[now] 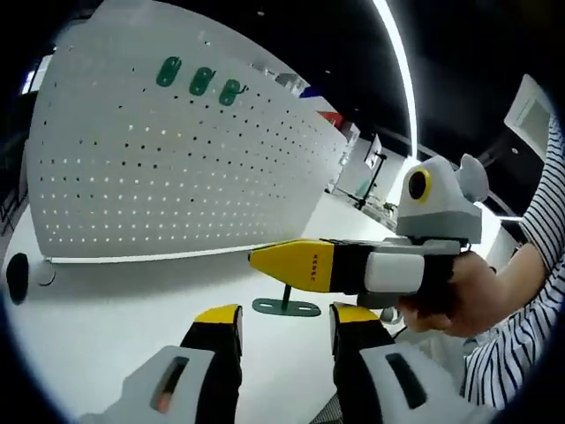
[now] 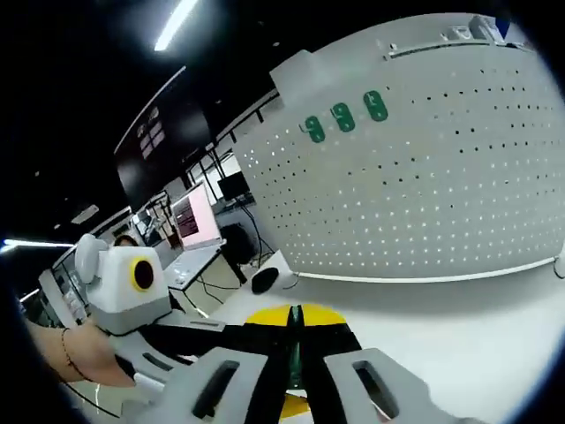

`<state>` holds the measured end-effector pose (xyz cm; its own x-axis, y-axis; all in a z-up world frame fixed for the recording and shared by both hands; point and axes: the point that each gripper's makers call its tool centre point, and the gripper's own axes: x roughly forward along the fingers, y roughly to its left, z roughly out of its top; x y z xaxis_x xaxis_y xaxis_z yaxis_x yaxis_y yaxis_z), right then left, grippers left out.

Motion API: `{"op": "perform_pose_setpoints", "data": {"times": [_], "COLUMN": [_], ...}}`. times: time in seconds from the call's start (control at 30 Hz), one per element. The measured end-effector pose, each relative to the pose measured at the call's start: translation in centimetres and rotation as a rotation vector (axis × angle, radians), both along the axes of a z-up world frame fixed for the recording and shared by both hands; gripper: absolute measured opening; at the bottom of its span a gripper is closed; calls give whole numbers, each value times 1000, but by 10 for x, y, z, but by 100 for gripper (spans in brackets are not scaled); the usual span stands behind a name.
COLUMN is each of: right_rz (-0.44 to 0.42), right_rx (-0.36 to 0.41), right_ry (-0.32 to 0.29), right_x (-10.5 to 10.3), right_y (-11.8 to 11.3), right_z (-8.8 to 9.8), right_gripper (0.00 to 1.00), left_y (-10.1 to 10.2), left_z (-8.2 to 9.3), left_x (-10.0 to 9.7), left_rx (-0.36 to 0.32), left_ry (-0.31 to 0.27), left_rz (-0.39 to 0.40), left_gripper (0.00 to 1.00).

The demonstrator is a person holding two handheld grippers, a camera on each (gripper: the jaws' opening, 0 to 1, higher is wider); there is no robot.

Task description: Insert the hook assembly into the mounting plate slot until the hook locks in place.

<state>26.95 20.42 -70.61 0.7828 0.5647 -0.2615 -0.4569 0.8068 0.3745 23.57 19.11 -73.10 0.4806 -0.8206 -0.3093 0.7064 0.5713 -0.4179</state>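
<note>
Left gripper is hovering with jaws apart, gripping nothing, just above the green hook, which is sitting on the white table in front of the pegboard. Right gripper is clenching the hook, its stem running up between the jaws. Three green plates are sitting high on the pegboard.

You had no text you could read: small dark marks ran along the right gripper's yellow jaw, too small and blurred to make out.
</note>
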Motion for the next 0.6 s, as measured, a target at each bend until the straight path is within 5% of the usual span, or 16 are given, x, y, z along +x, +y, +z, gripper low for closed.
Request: {"op": "perform_pose_setpoints", "data": {"times": [0.2,0.6], "right_rz": [12,29], "right_rx": [-8,-34], "right_ry": [-23,-9], "right_x": [1,-4], "right_y": [4,5], "right_z": [6,-1], "right_gripper": [0,0], "left_y": [1,0], "left_z": [10,1], "left_x": [6,5], "left_rx": [-13,31], "left_ry": [-32,-29], "left_rz": [14,-18], "left_gripper": [34,30]}}
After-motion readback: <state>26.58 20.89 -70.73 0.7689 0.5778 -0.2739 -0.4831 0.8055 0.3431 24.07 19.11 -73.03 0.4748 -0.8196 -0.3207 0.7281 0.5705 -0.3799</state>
